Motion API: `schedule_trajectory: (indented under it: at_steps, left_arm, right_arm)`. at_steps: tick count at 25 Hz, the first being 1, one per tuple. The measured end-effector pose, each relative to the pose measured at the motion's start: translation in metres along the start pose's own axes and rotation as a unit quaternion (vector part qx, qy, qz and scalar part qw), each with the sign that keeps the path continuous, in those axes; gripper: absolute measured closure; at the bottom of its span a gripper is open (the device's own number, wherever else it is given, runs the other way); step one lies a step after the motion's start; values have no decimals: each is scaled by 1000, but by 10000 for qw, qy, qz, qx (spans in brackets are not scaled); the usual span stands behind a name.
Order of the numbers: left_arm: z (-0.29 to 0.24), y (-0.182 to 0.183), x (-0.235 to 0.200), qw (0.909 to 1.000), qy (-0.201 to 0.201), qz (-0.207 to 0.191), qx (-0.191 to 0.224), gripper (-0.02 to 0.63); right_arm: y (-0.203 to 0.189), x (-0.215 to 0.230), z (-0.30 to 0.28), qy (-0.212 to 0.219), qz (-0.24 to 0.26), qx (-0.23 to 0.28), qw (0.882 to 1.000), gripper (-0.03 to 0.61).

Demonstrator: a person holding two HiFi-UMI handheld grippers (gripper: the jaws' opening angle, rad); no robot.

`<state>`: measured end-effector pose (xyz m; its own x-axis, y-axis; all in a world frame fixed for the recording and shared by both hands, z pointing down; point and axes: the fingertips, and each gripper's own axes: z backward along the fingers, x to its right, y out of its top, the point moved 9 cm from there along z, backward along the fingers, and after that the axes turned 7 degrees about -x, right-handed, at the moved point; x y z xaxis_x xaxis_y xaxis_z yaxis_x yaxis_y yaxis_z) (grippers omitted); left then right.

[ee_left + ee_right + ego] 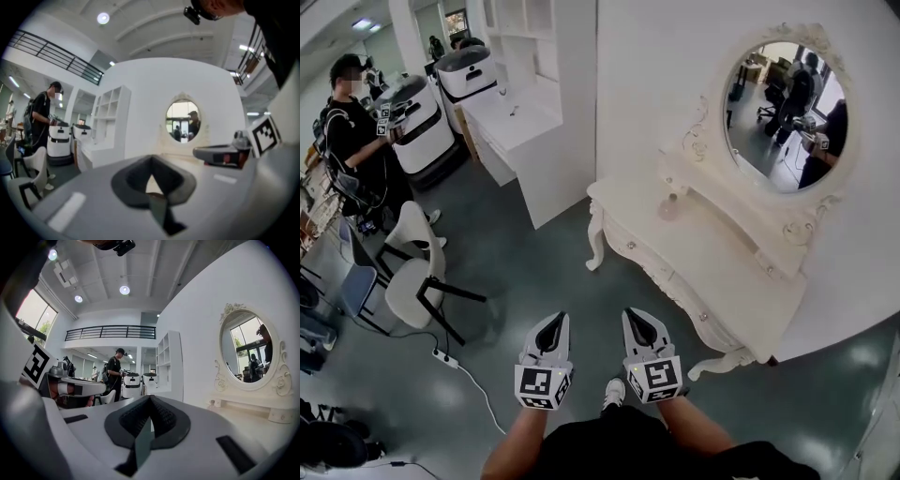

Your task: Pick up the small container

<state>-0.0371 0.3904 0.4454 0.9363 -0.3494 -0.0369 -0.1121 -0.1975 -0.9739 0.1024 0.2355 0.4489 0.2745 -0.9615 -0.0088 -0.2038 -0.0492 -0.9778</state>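
a big open room with a dull green-grey floor [544,272] and a tall white wall [675,75] fills the head view. against that wall stands a white dressing table [712,281] with curved legs and small knobs along its front, and above its back edge hangs an oval mirror [783,117] in a carved frame, with people and a window reflected in it. further along the wall there is a white shelf unit with a low counter [520,117]. across the floor a person in dark clothes [352,131] stands beside two white machines with dark lids [422,117], and a white chair [412,272] sits nearby. low in the head view the left gripper [553,323] and the right gripper [637,319] are held side by side over the floor, short of the table's front edge, both pointing towards it. in each gripper view the jaws meet at the tips with nothing between them, for the left gripper [151,161] and for the right gripper [150,399]. a small pale thing that may be the small container [669,204] stands near the back edge of the table top, close to the end corner nearest the shelf unit; it is too small to be sure. a white power strip [445,358] lies on the floor.
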Motion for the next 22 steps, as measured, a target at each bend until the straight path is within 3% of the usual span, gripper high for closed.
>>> schedule_trajectory:
  at_steps: [6,10,17,22]
  left_arm:
    - [-65,18,12,9999,-120,-30,1,611]
    - [-95,24,21,9996,-258,-27,-110,611]
    - [-145,34,16,9980,-562,-189,-212,611]
    - [-187,29,13,9944,-994,-209,-285,611]
  right_arm:
    - [10,56,-24,-29,2,48,10000,583]
    - [6,84,-23,-145,-253,104,9995,584]
    - [4,123,-35,-549,-428,129,9975,584]
    - [5,144,-56,-940,-431,23,9946,584]
